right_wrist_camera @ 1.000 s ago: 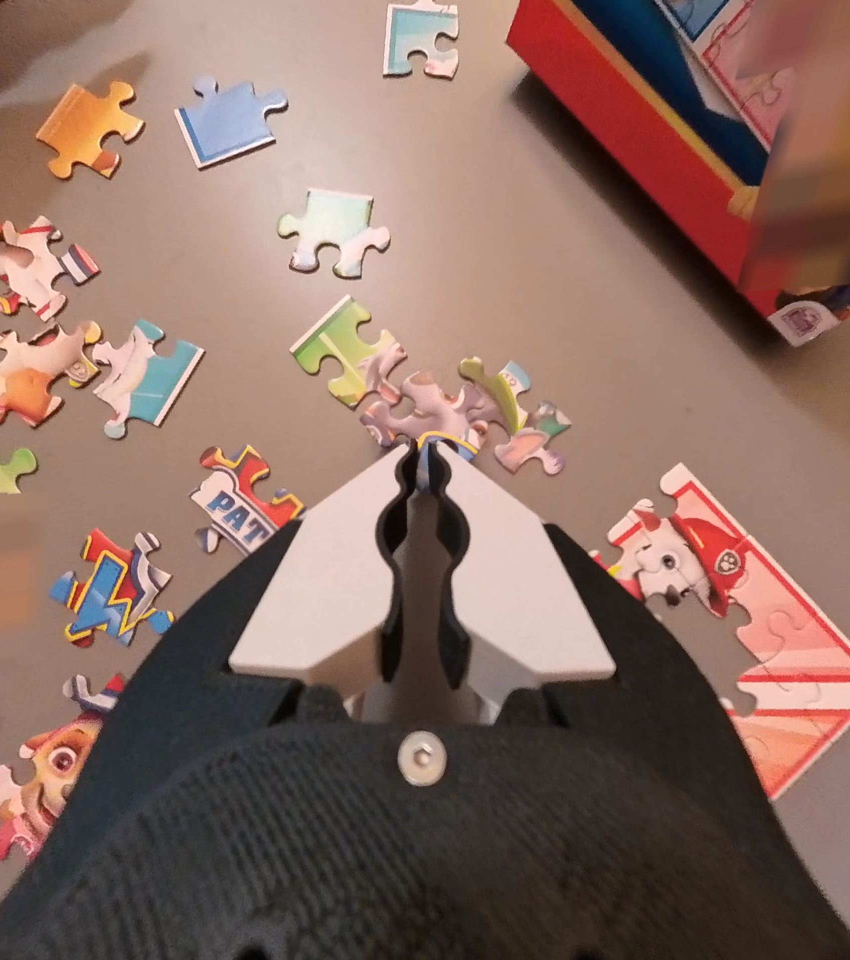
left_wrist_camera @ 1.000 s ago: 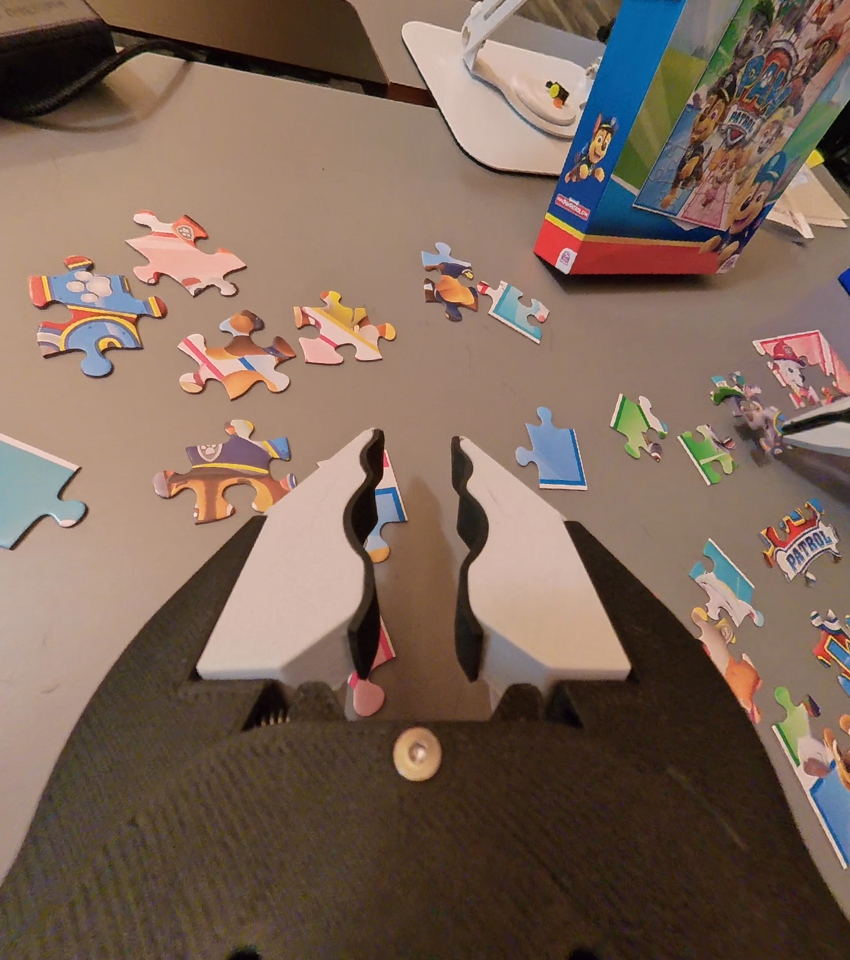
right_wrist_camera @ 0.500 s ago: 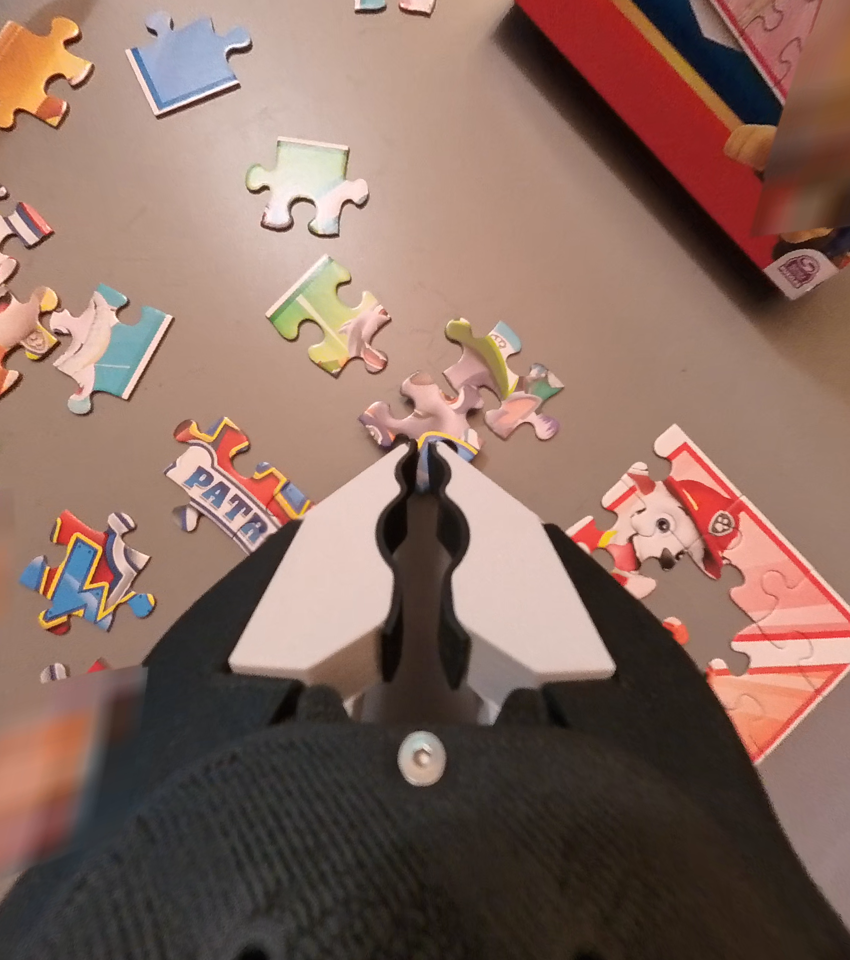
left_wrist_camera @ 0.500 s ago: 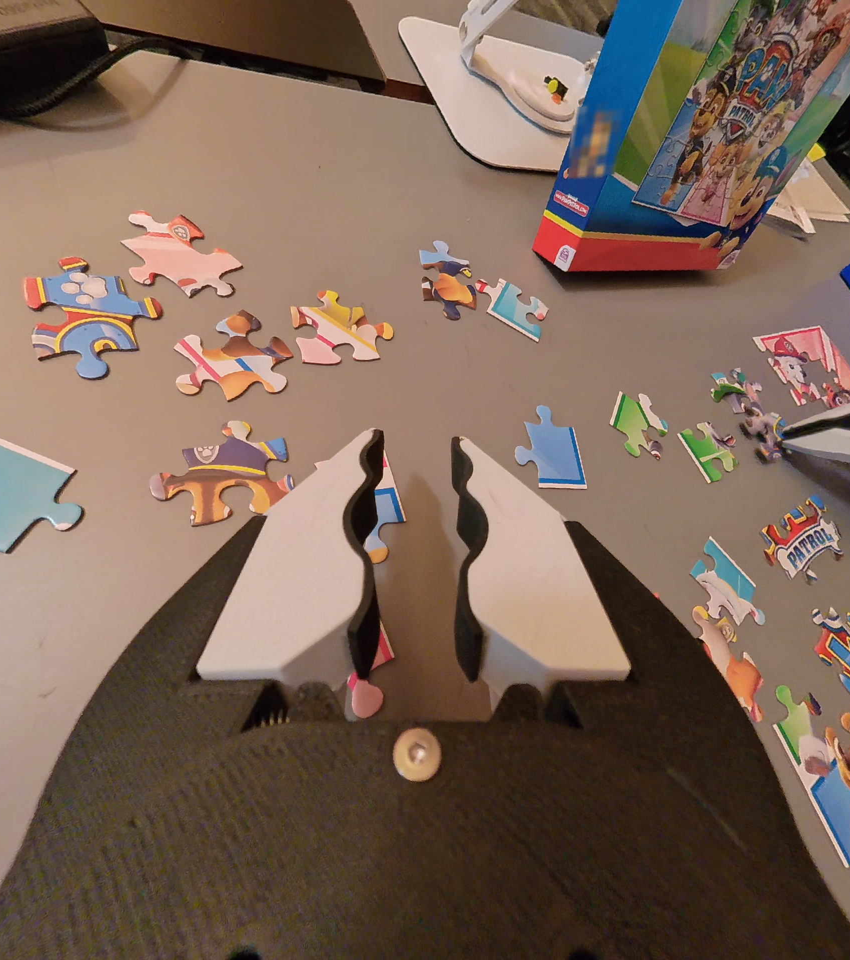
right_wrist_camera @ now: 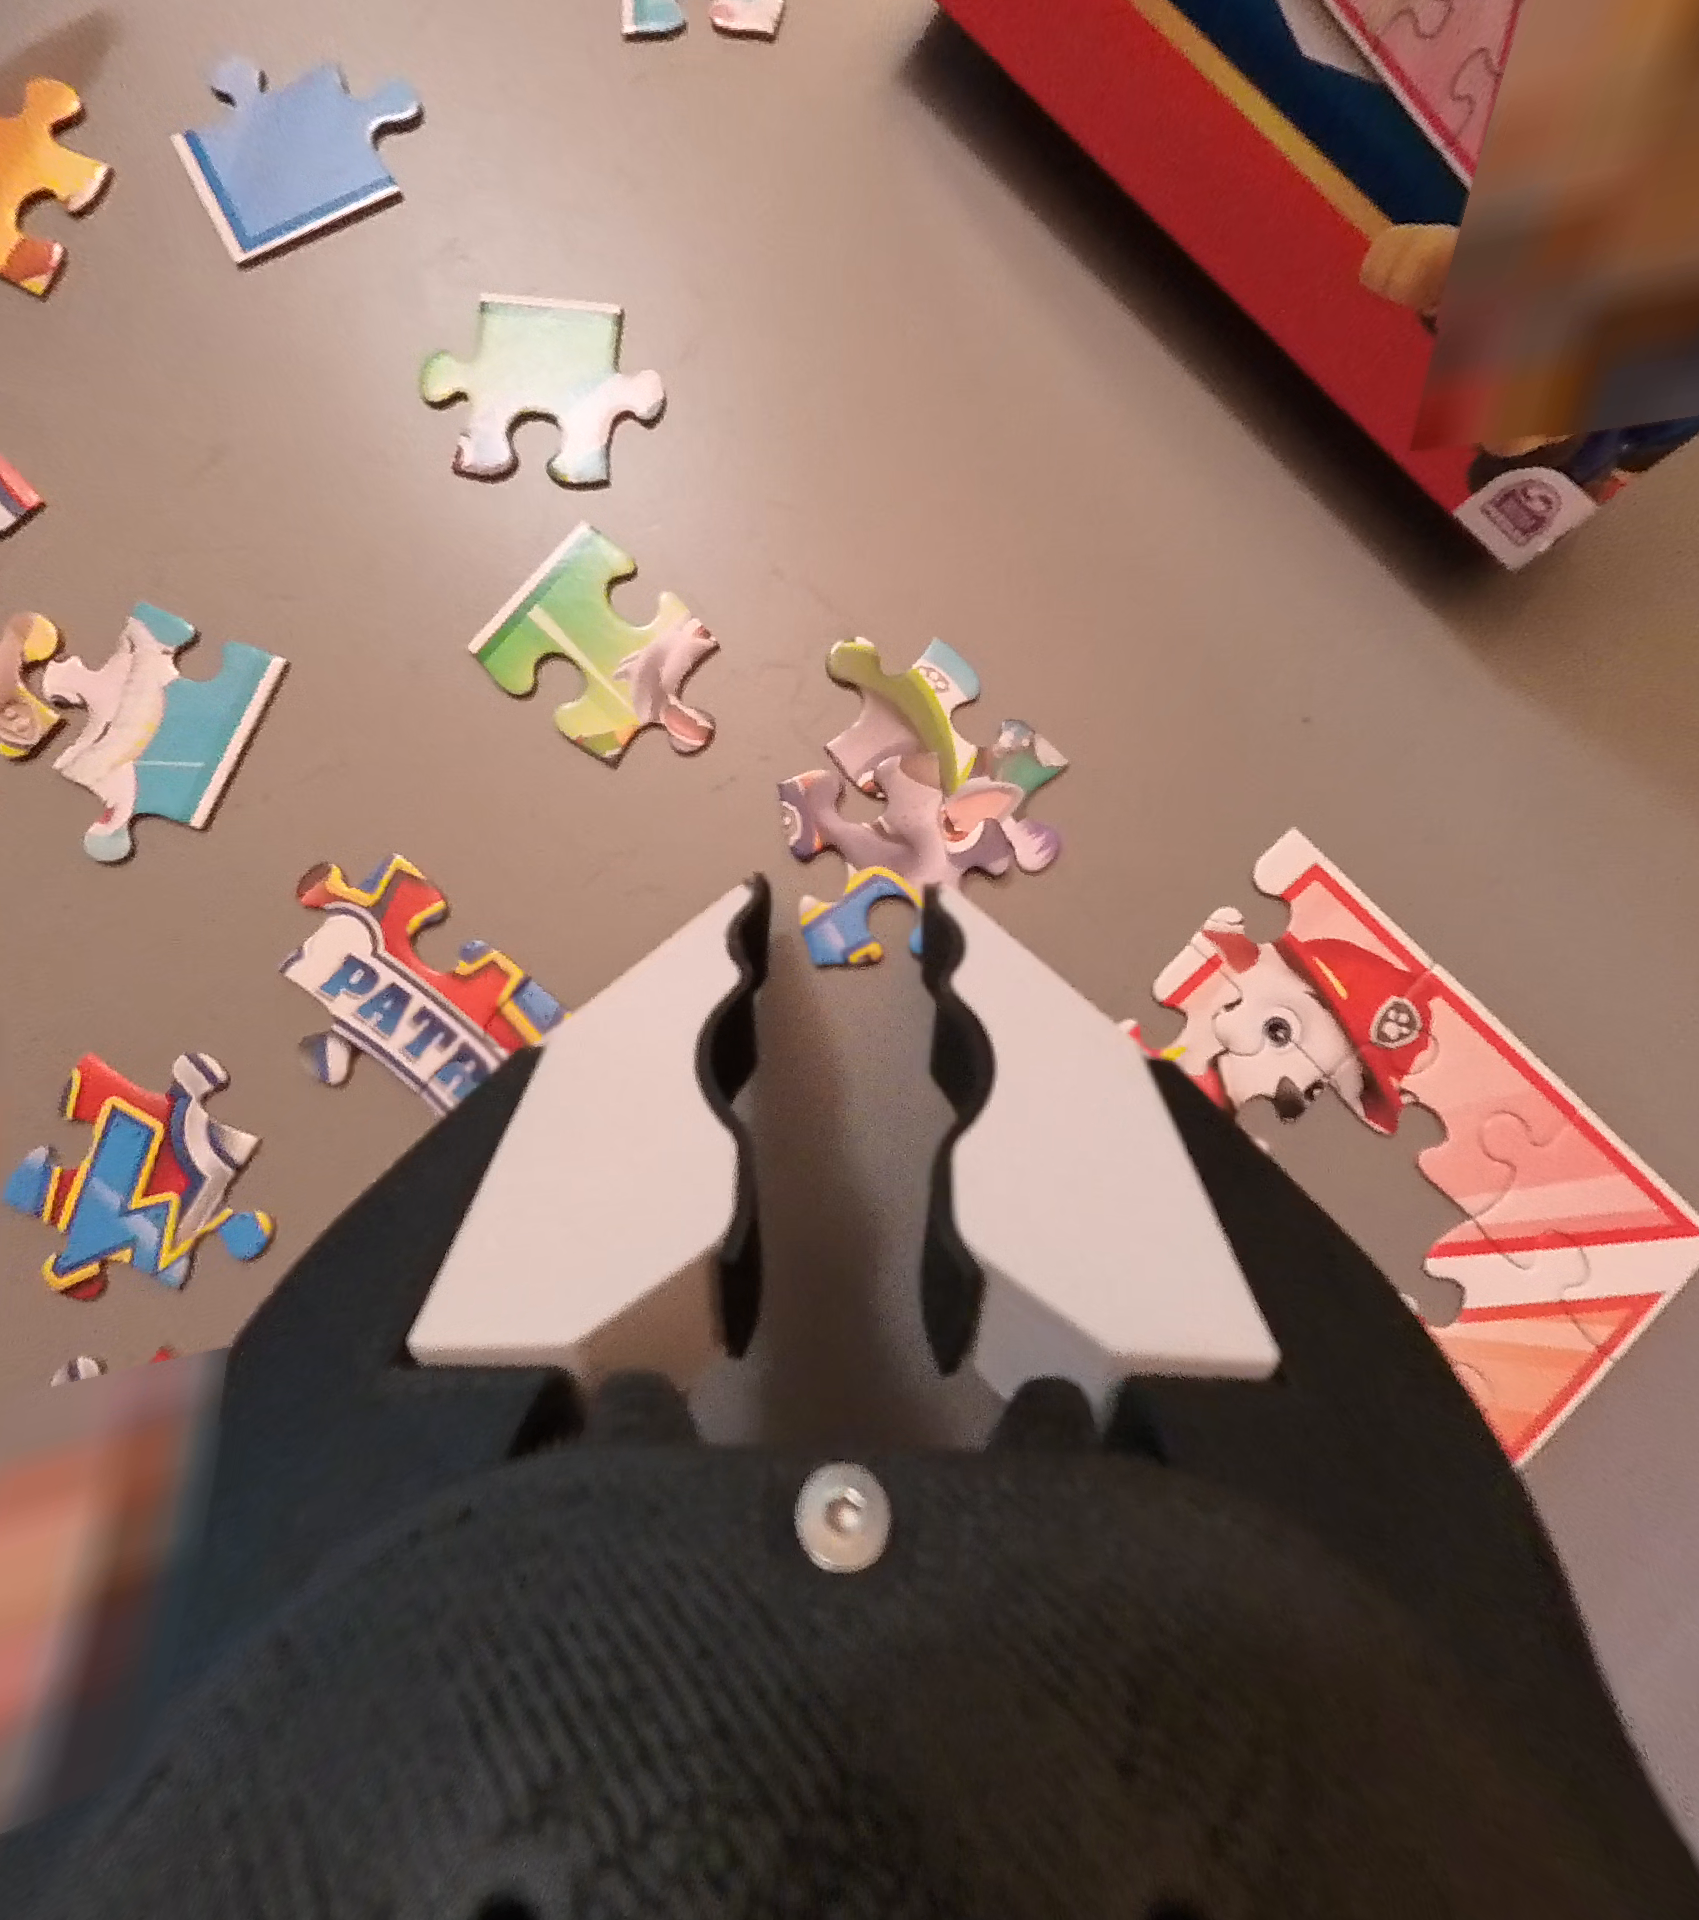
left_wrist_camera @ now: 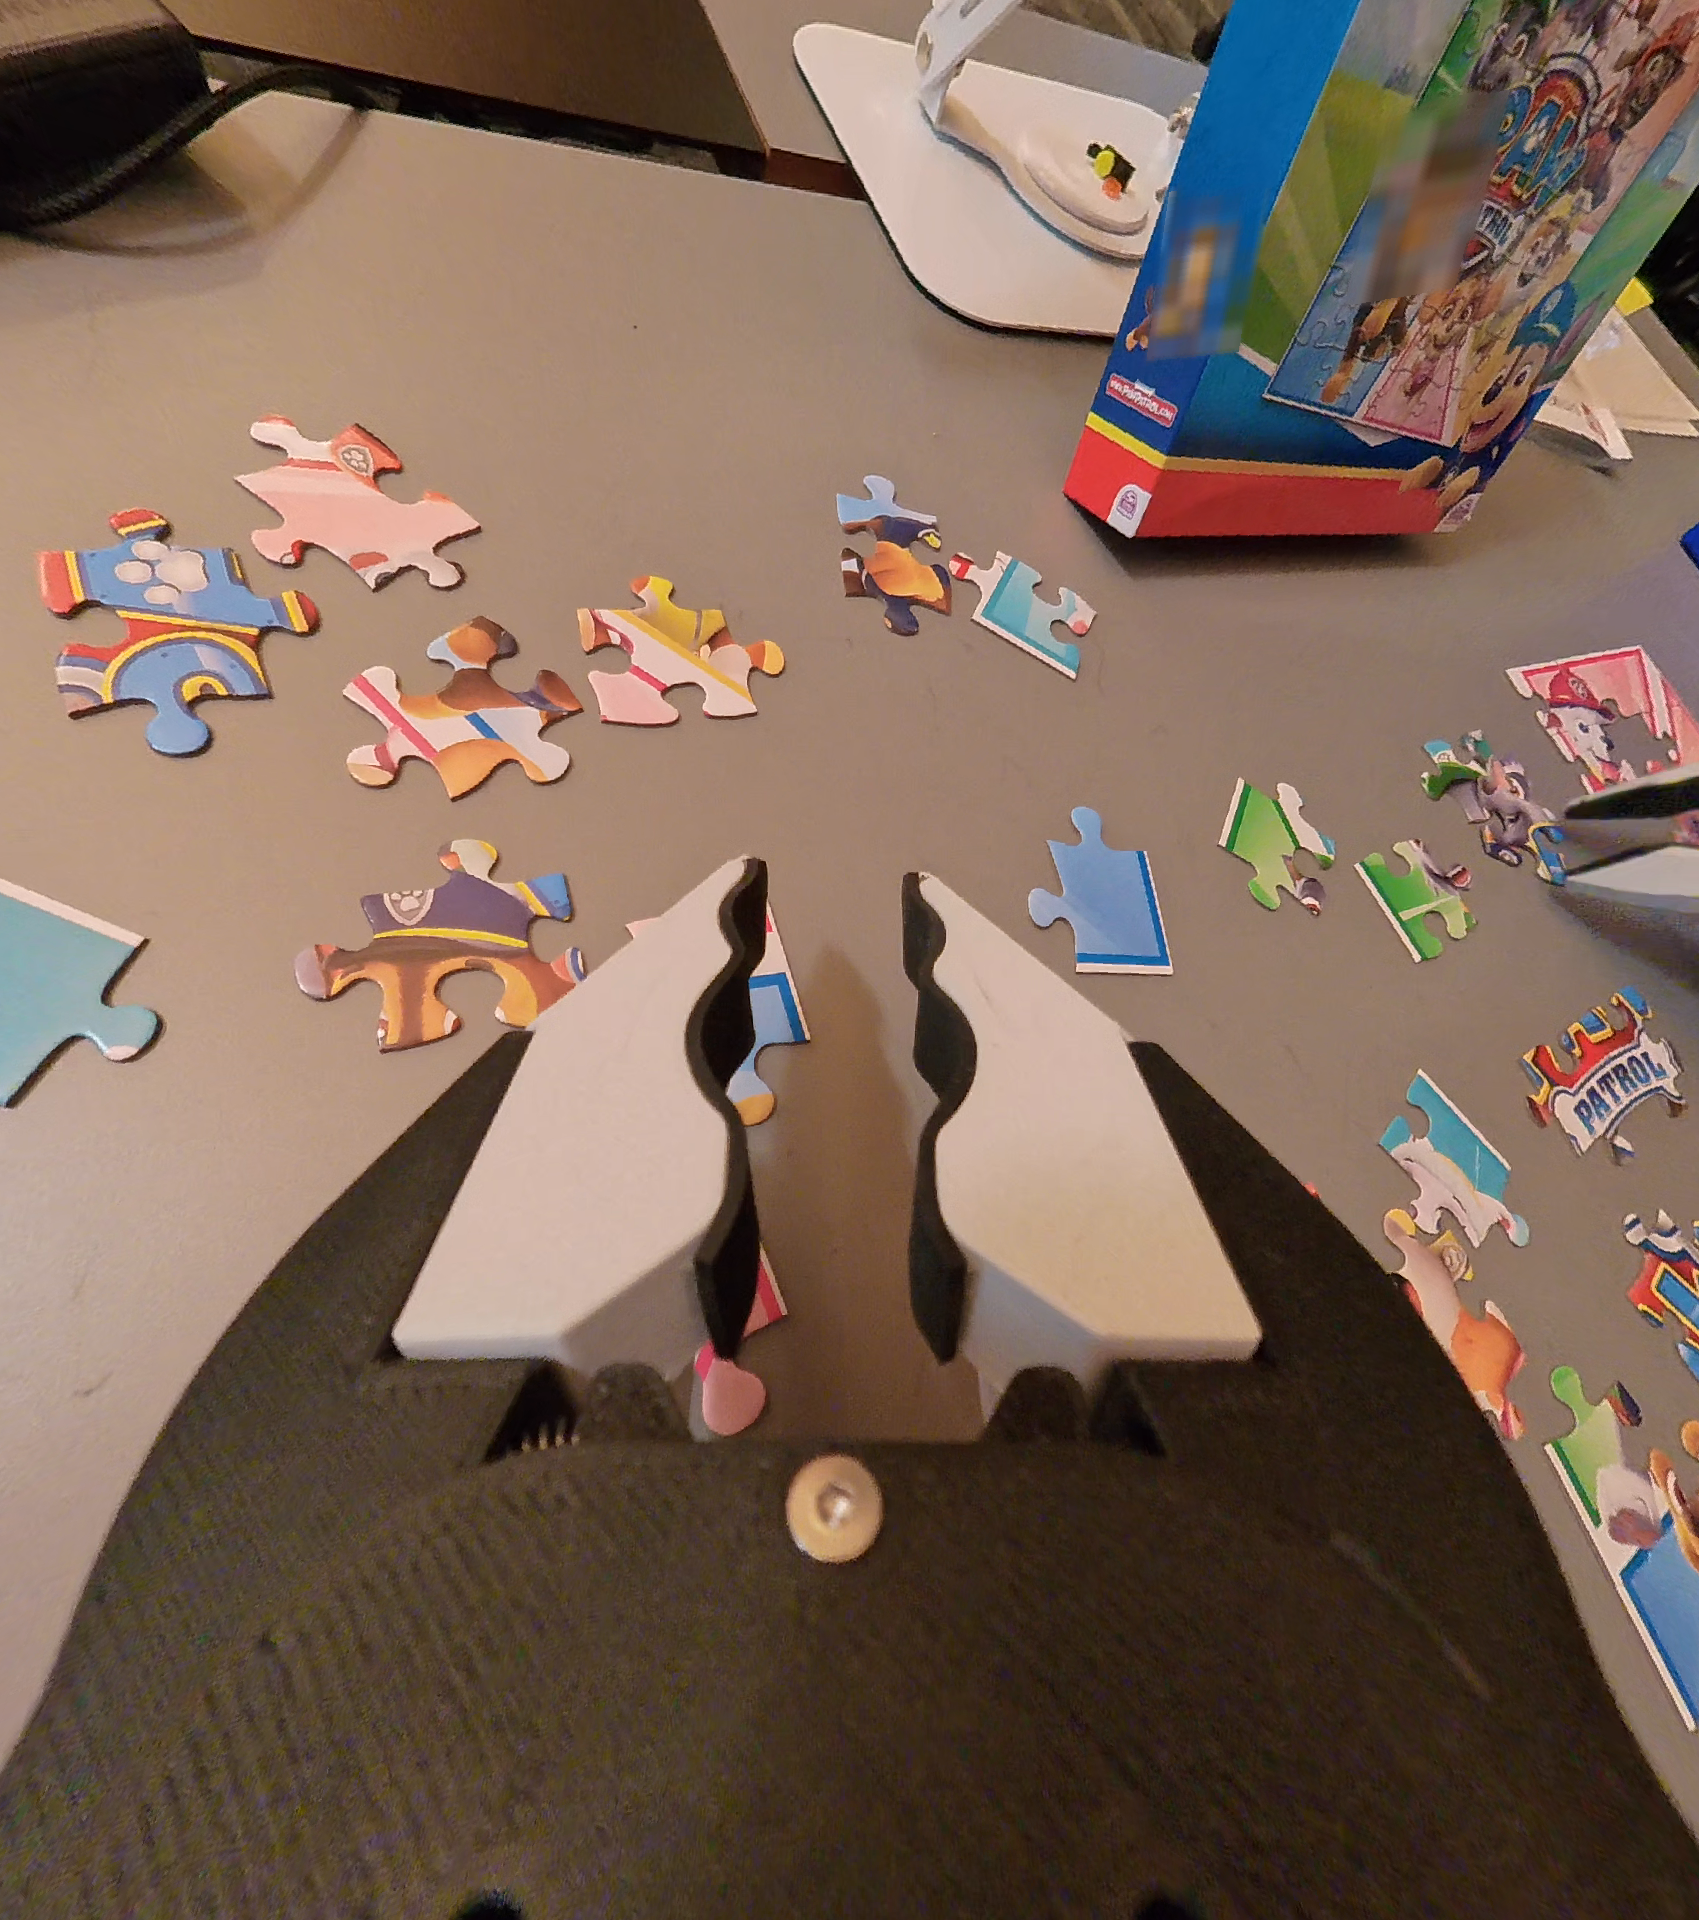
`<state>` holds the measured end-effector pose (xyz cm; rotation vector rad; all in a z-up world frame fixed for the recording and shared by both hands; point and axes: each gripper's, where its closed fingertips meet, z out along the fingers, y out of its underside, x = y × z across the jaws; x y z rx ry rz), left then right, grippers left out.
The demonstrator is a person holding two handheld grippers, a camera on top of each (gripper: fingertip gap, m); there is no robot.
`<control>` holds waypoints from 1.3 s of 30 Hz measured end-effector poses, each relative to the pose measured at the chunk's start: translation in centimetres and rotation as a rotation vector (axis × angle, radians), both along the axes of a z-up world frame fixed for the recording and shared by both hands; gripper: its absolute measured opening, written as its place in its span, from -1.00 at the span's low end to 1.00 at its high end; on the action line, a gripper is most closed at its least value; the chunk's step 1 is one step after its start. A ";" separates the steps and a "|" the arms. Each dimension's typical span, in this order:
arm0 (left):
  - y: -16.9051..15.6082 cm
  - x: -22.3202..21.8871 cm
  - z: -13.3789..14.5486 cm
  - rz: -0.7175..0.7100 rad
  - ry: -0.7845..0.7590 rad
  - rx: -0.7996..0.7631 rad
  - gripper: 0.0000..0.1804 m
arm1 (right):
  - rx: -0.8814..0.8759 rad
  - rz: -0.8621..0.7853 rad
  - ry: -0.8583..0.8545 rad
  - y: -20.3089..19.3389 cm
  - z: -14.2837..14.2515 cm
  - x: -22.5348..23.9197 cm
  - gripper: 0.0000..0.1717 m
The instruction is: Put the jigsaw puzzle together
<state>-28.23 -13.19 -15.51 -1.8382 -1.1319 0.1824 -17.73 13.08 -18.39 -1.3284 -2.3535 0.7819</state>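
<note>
Loose jigsaw pieces lie spread over the grey table (left_wrist_camera: 616,343). My left gripper (left_wrist_camera: 834,883) is open with nothing between its pads. It hovers over a blue, white and pink piece (left_wrist_camera: 772,997) that lies flat under its left finger. My right gripper (right_wrist_camera: 845,899) is open. Just ahead of its tips a purple piece with a blue and yellow tab (right_wrist_camera: 886,831) lies on the table against a lime and purple piece (right_wrist_camera: 912,707). The pads do not press on it. The right gripper also shows at the right edge of the left wrist view (left_wrist_camera: 1593,842).
A joined red and pink corner section (right_wrist_camera: 1447,1122) lies right of my right gripper. The upright puzzle box (left_wrist_camera: 1396,260) stands at the back right. A white stand base (left_wrist_camera: 980,187) and a dark case (left_wrist_camera: 14,125) sit at the back edge. It is some 25 cm from my left tips to the dark case (left_wrist_camera: 14,125).
My right gripper was shut on the purple piece's blue tab and slid it toward the lime and purple piece. It has now opened and let the piece go. My left gripper has stayed still.
</note>
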 end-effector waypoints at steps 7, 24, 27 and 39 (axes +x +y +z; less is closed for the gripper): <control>0.0 0.0 0.0 0.002 0.000 -0.001 -0.74 | 0.034 -0.031 -0.011 0.4 -0.8 -0.2 -0.61; 0.0 0.0 -0.1 -0.003 -0.001 -0.004 -0.74 | 0.107 0.273 -0.079 -1.0 -0.8 1.0 -0.78; -0.1 0.0 -0.1 0.001 -0.002 -0.003 -0.74 | 0.085 0.263 -0.103 -1.0 -0.8 1.0 -0.80; 0.1 0.1 -0.3 -0.007 -0.002 -0.017 -0.74 | -0.040 0.024 -0.059 -0.3 -0.8 0.8 -0.87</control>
